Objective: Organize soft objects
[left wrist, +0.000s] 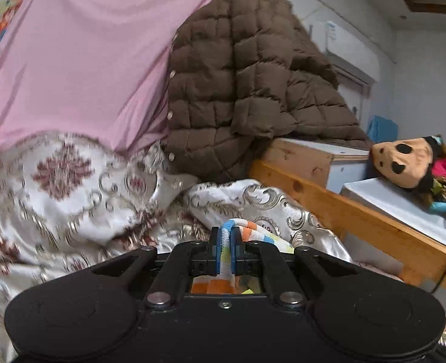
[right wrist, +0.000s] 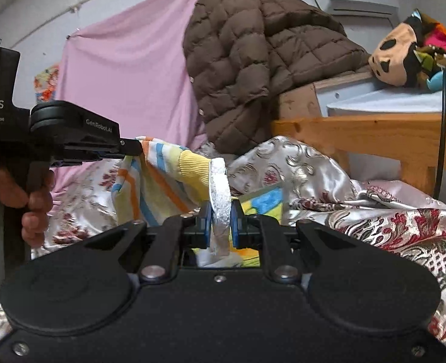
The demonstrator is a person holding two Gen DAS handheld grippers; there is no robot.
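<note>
Striped knit in orange, blue, yellow and white, the small garment (right wrist: 162, 178) hung stretched between the two tools above the bed. The left gripper (left wrist: 226, 236) was clamped on one striped edge, and the right gripper (right wrist: 221, 214) was clamped on a white ribbed cuff or hem, each with only the cloth's thickness between its jaws. The fabric sagged and creased in the middle, soft and loose, and which part of the garment faced up could not be told.

The risk, as I judged it, was the thin pinch: a sideways pull could drag the ribbed edge out of one grip, or the slack could bunch into a crooked fold.

Below lay a shiny patterned bedspread (right wrist: 374, 217). Behind stood a brown quilted jacket (left wrist: 238, 75), a pink sheet (left wrist: 87, 60) and a wooden bed frame (left wrist: 359, 211) with a plush toy (left wrist: 404, 160).
</note>
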